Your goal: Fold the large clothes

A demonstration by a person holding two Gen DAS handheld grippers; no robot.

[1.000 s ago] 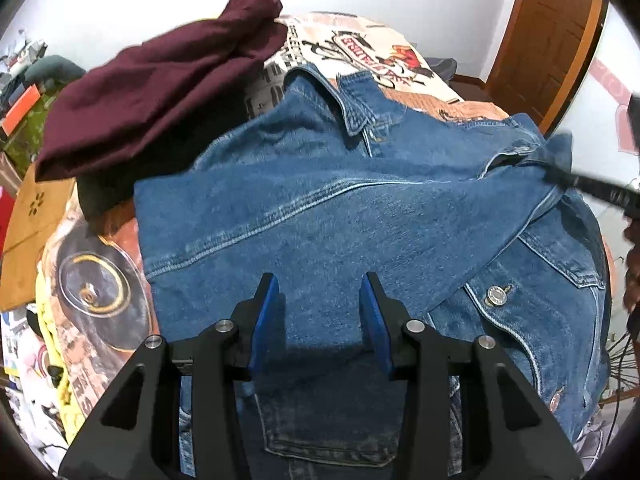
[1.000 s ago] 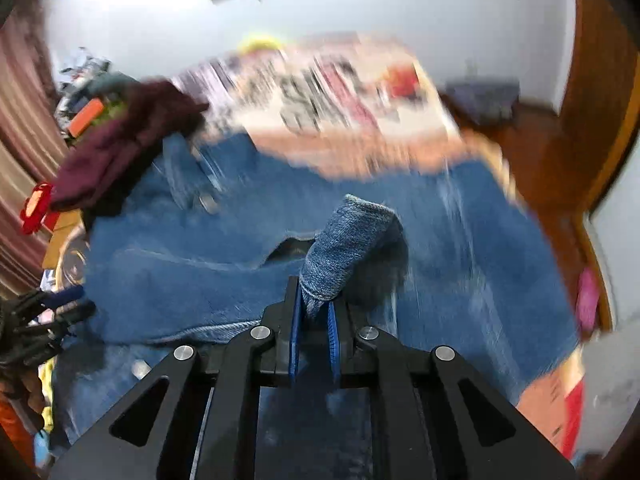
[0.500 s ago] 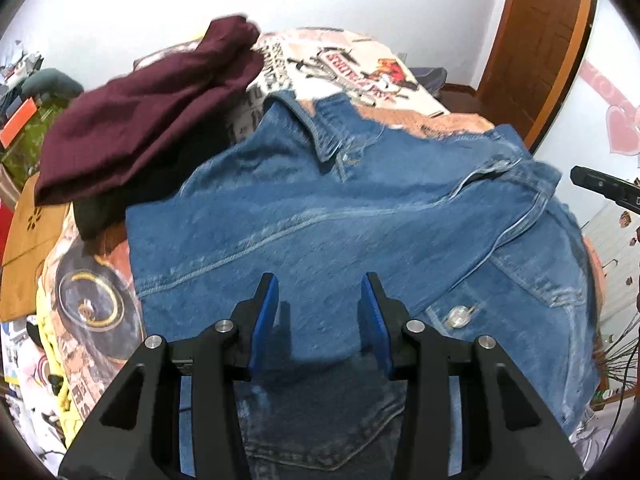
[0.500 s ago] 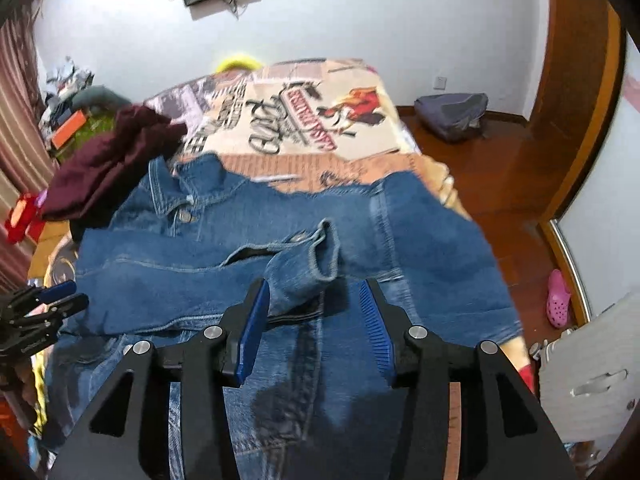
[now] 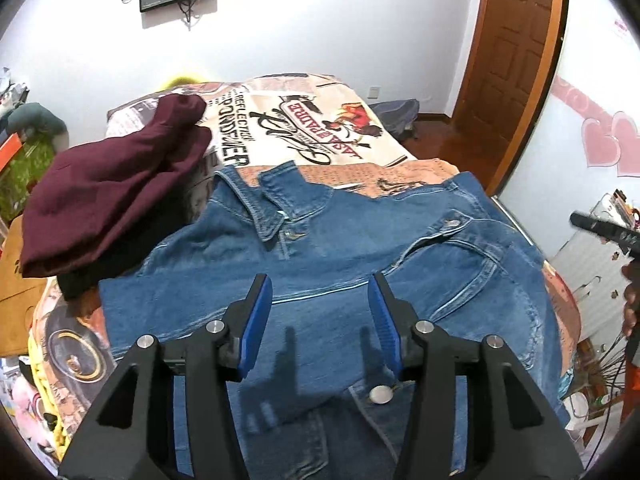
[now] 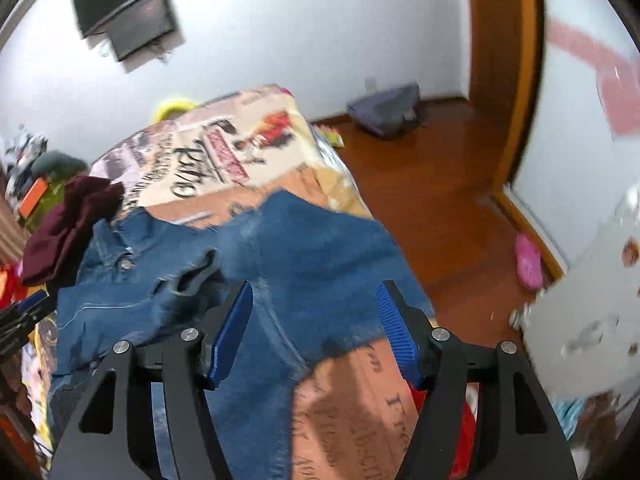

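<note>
A blue denim jacket (image 5: 320, 256) lies spread on the bed, collar toward the far side, one sleeve folded across its front. My left gripper (image 5: 320, 304) is open and empty, hovering above the jacket's lower middle. My right gripper (image 6: 316, 320) is open and empty above the jacket's (image 6: 304, 256) right side. The sleeve cuff (image 6: 196, 272) lies on the jacket left of the right gripper. The right gripper's tip (image 5: 600, 228) shows at the right edge of the left wrist view. The left gripper's tip (image 6: 24, 312) shows at the left edge of the right wrist view.
A maroon garment (image 5: 116, 188) is piled on the bed left of the jacket. The bed cover (image 5: 312, 128) is printed beige. A wooden door (image 5: 516, 52) and wood floor (image 6: 432, 184) are to the right. A grey bag (image 6: 384, 108) and pink slipper (image 6: 528, 260) lie on the floor.
My right gripper opened, let go of the sleeve cuff, and pulled back to the right and up. The sleeve now lies across the jacket. The left gripper rose and stayed open.
</note>
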